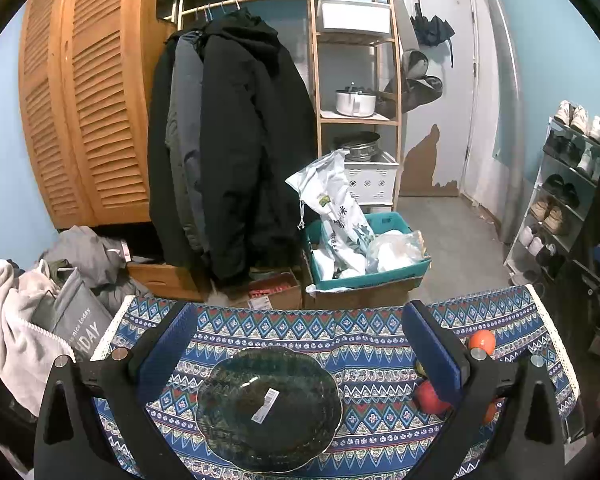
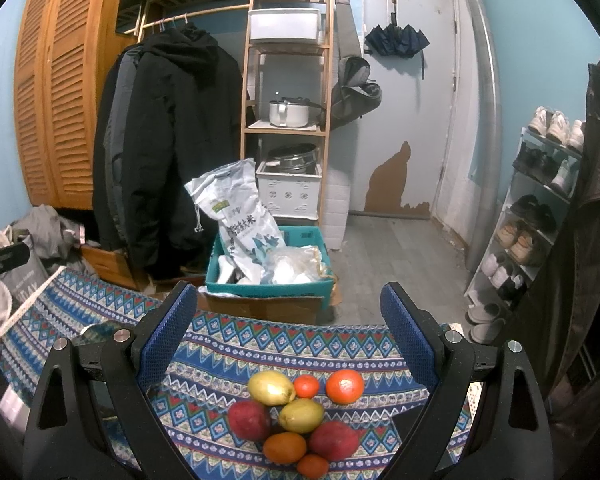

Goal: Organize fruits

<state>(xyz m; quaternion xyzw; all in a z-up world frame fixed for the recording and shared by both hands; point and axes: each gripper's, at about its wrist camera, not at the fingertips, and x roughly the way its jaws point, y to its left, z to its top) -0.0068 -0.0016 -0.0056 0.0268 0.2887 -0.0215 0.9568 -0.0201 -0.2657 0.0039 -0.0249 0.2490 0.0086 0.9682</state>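
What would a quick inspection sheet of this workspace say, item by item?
Surface: table under a blue patterned tablecloth.
Job's things: dark glass plate with a sticker, no fruit on it; fruit pile on the cloth: two yellow-green, two red, four orange pieces, mostly touching.
Clutter: nothing seen on the table besides these.
Grippers: left gripper open above the plate; right gripper open above the fruit, both holding nothing.
Cables: nothing seen.
Surroundings: hanging black coats, louvred wooden wardrobe, wooden shelf with pots, teal crate of bags, shoe rack, folded umbrella on the door.
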